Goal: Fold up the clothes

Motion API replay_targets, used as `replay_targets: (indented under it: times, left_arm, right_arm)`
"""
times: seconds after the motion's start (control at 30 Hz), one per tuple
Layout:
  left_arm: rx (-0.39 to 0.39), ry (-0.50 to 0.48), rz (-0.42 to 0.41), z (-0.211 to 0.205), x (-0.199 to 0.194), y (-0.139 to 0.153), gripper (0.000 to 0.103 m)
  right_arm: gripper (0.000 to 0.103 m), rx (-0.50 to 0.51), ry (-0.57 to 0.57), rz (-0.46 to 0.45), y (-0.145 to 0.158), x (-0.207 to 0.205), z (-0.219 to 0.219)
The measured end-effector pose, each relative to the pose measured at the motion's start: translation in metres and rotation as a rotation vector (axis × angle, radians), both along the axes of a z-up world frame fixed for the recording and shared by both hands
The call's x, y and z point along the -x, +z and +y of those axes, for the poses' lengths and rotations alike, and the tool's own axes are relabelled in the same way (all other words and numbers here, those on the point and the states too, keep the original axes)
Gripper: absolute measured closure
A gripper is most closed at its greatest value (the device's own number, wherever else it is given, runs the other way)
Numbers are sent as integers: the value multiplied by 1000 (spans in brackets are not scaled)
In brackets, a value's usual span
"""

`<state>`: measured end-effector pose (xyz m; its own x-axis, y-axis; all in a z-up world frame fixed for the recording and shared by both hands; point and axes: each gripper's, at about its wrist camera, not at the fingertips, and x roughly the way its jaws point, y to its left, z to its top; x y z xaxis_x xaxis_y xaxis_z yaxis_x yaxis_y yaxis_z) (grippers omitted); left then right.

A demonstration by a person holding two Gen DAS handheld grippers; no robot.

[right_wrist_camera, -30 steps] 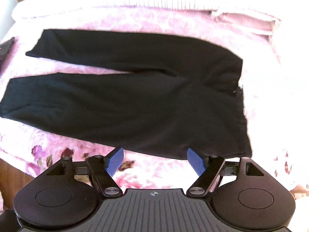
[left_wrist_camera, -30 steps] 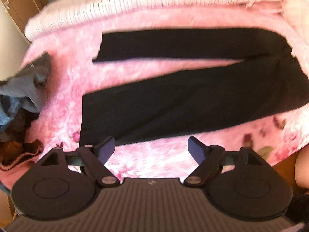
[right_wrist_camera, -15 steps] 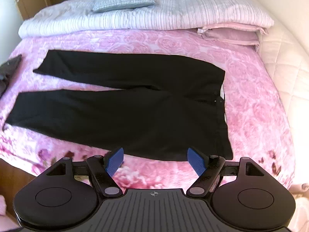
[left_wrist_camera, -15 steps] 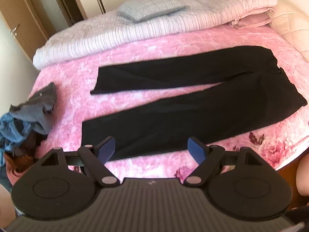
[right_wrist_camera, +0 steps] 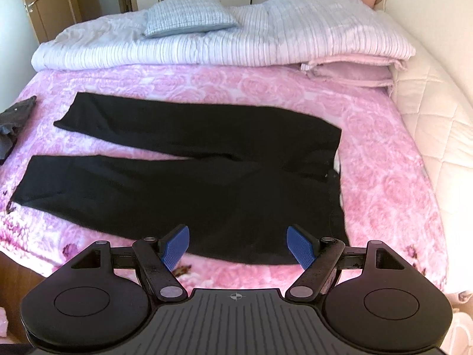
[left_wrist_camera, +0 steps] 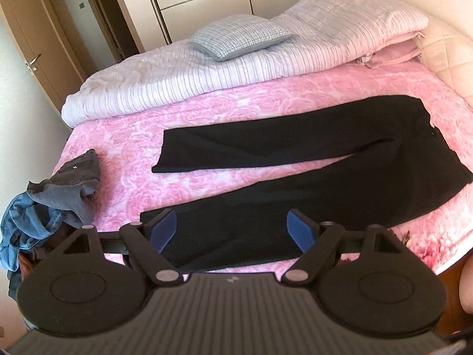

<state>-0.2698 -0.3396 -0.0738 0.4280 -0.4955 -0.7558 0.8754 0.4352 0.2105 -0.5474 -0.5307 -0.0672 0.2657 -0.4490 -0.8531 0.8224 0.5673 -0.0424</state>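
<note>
The bed's pink rose-patterned bedspread (right_wrist_camera: 384, 153) fills both views, with a striped white duvet (right_wrist_camera: 266, 38) heaped along its far side and a small checked pillow (right_wrist_camera: 186, 14) on top of that. On the bedspread a pair of black trousers (right_wrist_camera: 192, 189) lies spread out flat, waistband to the right and both legs running left, slightly parted so a wedge of pink shows between them; no fold has been made in it yet. At the bed's left edge a heap of unfolded clothes (left_wrist_camera: 59, 195), grey and blue, waits its turn, well apart from the trousers. So the task looks barely begun: the trousers are laid out ready, every fold is left to do. The left gripper (left_wrist_camera: 233, 230) and the right gripper (right_wrist_camera: 236, 244) both hang above the near edge, jaws wide apart, with nothing between them.
</note>
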Motion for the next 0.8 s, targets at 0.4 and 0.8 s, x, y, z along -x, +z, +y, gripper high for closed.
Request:
replay_targets:
  times: [0.4,0.8]
  left_arm:
    - [37,17,-9,-16,-16,9,24]
    - [60,43,-31,-22,-17,16,24]
  right_arm:
    - [26,58,-60,-44,22,16,-11]
    - [26,83,-69,-52,34,20,-31]
